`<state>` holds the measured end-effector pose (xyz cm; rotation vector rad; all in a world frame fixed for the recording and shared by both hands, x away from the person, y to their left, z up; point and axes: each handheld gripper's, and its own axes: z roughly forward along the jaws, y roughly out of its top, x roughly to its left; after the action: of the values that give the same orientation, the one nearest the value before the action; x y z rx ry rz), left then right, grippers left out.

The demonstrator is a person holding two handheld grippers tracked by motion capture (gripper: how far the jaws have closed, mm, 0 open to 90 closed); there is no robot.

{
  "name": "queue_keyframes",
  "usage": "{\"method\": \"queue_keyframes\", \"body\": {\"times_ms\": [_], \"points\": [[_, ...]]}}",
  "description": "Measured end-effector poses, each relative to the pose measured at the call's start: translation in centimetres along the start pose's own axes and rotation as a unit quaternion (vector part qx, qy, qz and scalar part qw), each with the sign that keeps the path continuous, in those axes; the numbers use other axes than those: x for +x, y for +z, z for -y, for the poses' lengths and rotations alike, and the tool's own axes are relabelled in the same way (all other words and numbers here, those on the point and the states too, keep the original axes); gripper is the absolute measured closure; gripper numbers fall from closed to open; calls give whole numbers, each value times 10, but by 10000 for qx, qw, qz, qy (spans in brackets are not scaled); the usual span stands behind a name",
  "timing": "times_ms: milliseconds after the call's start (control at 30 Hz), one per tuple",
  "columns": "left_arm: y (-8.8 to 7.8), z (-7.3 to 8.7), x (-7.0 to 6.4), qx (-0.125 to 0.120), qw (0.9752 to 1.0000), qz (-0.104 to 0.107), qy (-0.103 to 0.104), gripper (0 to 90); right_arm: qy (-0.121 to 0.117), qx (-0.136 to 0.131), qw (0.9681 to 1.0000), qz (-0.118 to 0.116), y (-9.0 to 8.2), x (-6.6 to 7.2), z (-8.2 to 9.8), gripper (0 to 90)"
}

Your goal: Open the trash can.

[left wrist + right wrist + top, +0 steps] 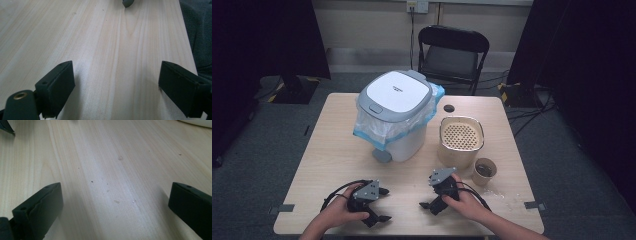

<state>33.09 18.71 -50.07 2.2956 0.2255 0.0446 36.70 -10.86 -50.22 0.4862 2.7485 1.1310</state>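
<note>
My left gripper [387, 204] rests on the light wooden table [337, 165] near its front edge, held in a hand, jaws pointing right. In the left gripper view its jaws [116, 72] stand wide apart over bare wood, open, nothing between them. My right gripper [427, 192] lies a little to the right, jaws pointing left toward the other one. In the right gripper view this gripper [116, 190] is open too, with bare, lightly speckled wood between the jaws. A dark jaw tip [128, 3] of the other gripper pokes in at the top of the left gripper view.
A white pedal bin [397, 115] with a grey lid and a blue-edged liner stands mid-table. Right of it sit a beige container with a perforated insert [461, 140] and a paper cup [485, 171] with dark contents. Crumbs [507, 197] dot the table's right front. A black chair [452, 55] stands behind.
</note>
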Motion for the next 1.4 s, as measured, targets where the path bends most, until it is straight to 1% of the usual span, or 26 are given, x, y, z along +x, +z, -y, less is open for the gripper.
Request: {"method": "queue_keyframes", "body": {"times_ms": [100,233,267,333,367,400,433,467,500,533,567,600,667,700,733,767,800,833,1033,1067,1100,1133,1200,1233,1267,1400], "points": [[0,0,0,-32,10000,-22,15,128,-7,-1,10000,-7,0,0,0,0],[0,0,0,-78,9998,-28,-161,131,-25,1,10000,-22,0,-1,0,0],[-2,-2,0,38,9997,-29,-247,156,-26,1,10000,-22,0,-1,0,0],[-3,-6,1,189,9991,-60,-385,157,-25,2,10000,-22,0,-1,0,0],[-3,-6,1,189,9991,-60,-385,157,-25,2,10000,-22,0,-1,0,0],[-5,-9,2,343,9982,-126,-482,158,-25,3,10000,-22,0,-1,0,0],[-5,-9,2,343,9982,-126,-482,158,-26,2,10000,-22,0,-1,0,0],[-7,-11,3,302,9978,-104,-576,158,-25,3,10000,-23,0,-1,0,0],[-9,-14,3,347,9973,-115,-633,159,-26,2,10000,-22,0,-1,0,0],[-10,-16,4,321,9974,-110,-639,159,-26,2,10000,-21,0,-1,0,0],[-12,-18,5,323,9968,-135,-712,159,-26,3,10000,-22,0,-1,0,0],[-15,-21,6,240,9964,-149,-793,159,-26,3,10000,-21,0,-1,0,0],[-21,-26,9,187,9960,-173,-855,159,-26,2,10000,-21,0,-1,0,0],[-21,-26,9,187,9960,-173,-855,159,-26,2,10000,-21,0,-1,0,0],[-27,-30,10,185,9956,-155,-904,160,-25,2,10000,-21,0,-1,0,0],[-27,-30,10,185,9956,-155,-904,159,-25,2,10000,-21,0,-1,0,0],[-32,-33,13,181,9951,-144,-957,159,-27,1,10000,-22,0,-1,0,0],[-32,-33,13,181,9951,-144,-957,159,-27,1,10000,-22,0,-1,0,0],[-49,-44,18,135,9941,-192,-1059,160,-25,0,10000,-21,0,-1,0,0],[-54,-47,20,44,9936,-175,-1119,159,-26,0,10000,-21,0,-1,0,0],[-54,-47,20,44,9936,-175,-1119,160,-26,0,10000,-21,0,-1,0,0],[-58,-49,21,1,9926,-189,-1196,160,-27,0,10000,-22,0,-1,0,0],[-63,-52,23,29,9922,-221,-1223,159,-25,1,10000,-21,0,-1,0,0],[-66,-54,24,-23,9916,-242,-1272,159,-25,0,10000,-23,0,-1,0,0],[-70,-57,26,31,9915,-266,-1270,159,-24,0,10000,-22,0,-1,0,0],[-78,-63,29,27,9909,-330,-1308,160,-26,0,10000,-22,0,-1,0,0]]}}
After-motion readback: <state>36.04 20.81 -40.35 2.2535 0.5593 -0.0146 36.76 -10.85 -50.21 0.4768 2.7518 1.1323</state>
